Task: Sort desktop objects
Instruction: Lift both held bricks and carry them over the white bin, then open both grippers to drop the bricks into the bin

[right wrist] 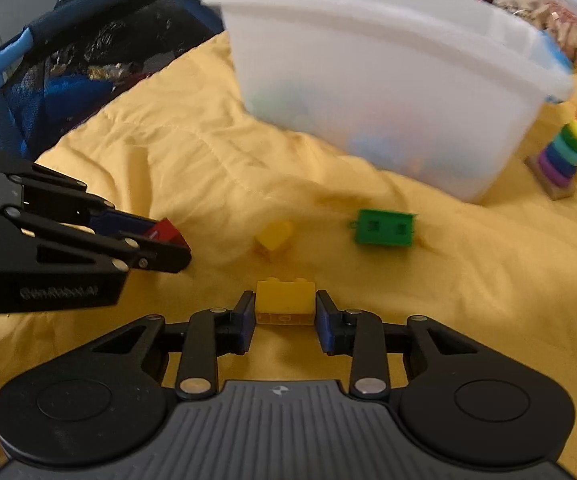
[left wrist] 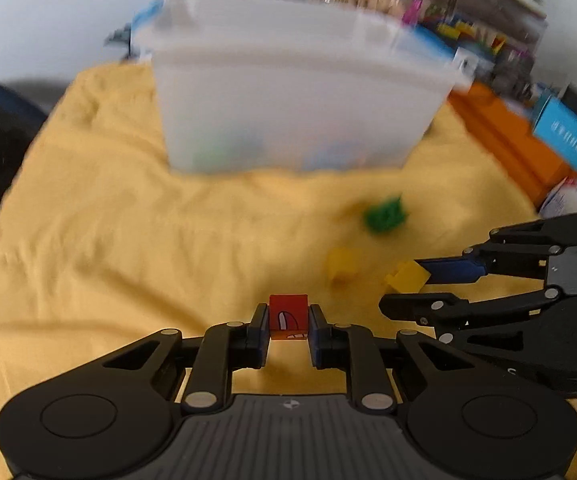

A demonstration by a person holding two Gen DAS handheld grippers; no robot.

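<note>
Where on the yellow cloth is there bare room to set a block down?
Bare cloth lies left of the white bin, ahead of the left gripper. Crowded: the green block and small yellow piece before the bin, beside the right gripper.

My left gripper [left wrist: 288,322] and right gripper [right wrist: 285,312] match: black linkage arms with silver rivets, dark blue finger pads, ribbed grey housing bearing a small white emblem. Round black discs flank each base. Faint white lettering marks one side plate.
</note>
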